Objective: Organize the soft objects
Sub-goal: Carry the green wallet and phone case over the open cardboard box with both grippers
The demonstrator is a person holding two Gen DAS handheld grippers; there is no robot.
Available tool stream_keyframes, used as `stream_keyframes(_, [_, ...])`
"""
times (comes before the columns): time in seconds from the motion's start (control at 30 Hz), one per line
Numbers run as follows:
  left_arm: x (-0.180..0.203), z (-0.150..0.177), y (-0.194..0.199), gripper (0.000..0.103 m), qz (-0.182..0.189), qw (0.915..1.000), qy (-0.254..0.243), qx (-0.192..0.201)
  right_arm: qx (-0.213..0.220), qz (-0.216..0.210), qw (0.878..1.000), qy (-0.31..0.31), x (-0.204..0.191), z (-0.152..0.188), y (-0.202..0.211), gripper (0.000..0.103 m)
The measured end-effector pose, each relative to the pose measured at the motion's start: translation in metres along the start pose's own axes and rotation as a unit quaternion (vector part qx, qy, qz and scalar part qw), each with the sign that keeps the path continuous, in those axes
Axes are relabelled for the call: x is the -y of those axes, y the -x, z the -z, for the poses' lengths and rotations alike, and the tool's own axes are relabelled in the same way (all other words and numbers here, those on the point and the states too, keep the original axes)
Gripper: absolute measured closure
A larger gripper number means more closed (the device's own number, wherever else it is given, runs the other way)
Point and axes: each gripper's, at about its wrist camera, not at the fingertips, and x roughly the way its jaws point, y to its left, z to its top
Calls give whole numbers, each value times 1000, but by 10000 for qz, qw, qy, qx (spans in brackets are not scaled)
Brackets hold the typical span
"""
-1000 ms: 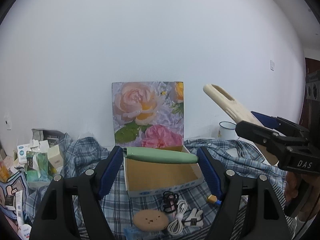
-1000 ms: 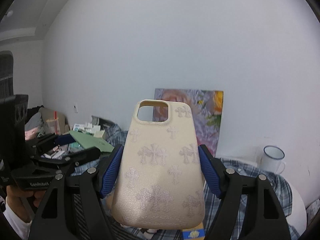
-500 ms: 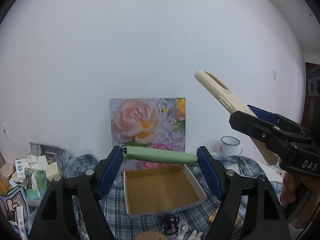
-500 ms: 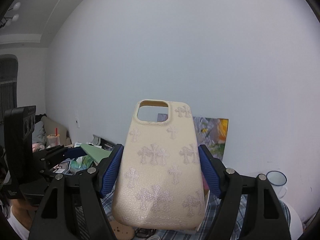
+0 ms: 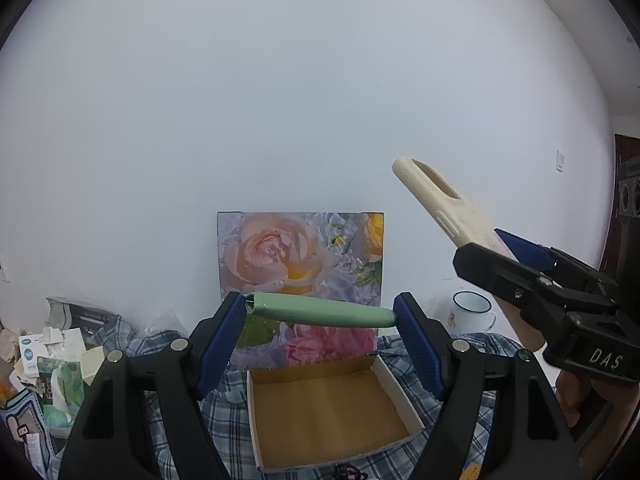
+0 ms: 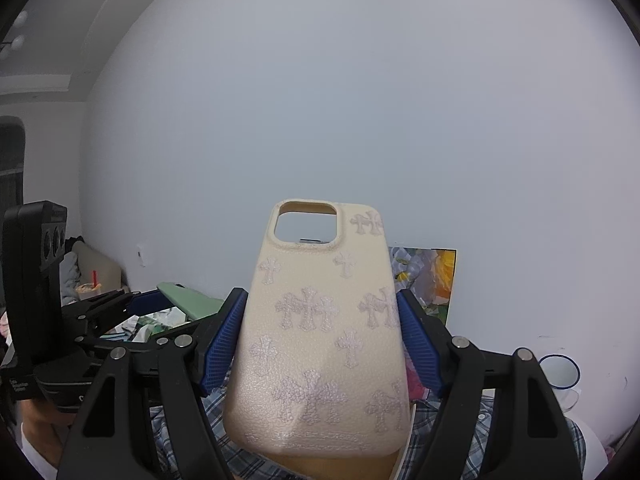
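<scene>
Both grippers had lifted since the earlier frame; the box sat lower in the left view and the cables and round pad had dropped out of sight. Left gripper (image 5: pixel 320 316) was clamped on the green phone case (image 5: pixel 320 312), held edge-on above the open cardboard box (image 5: pixel 394 380) on the plaid cloth (image 5: pixel 224 404). Floral panel (image 5: pixel 300 248) stood behind, against the wall. Right gripper (image 6: pixel 320 340) was clamped on the cream phone case (image 6: pixel 320 340) with crosses, held up in the air; mug (image 6: pixel 558 372) far right.
</scene>
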Motion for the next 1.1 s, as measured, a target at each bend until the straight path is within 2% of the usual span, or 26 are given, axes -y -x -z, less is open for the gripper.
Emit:
stream_keyframes(0.2, [-1,-1,-27,25,-116,9999,-59,-113,-111,-9,9999,-73,0,13,-17,30])
stream_keyframes(0.7, [-14,47,-87,25,-314,9960,-8,-831,-856,31,9956,-375,20,67,-82,30])
stream_keyframes(1.1, [-29,80,-131,25,-373,9911,67,-1275,-1390,34,9891,-488,35,110,-113,30])
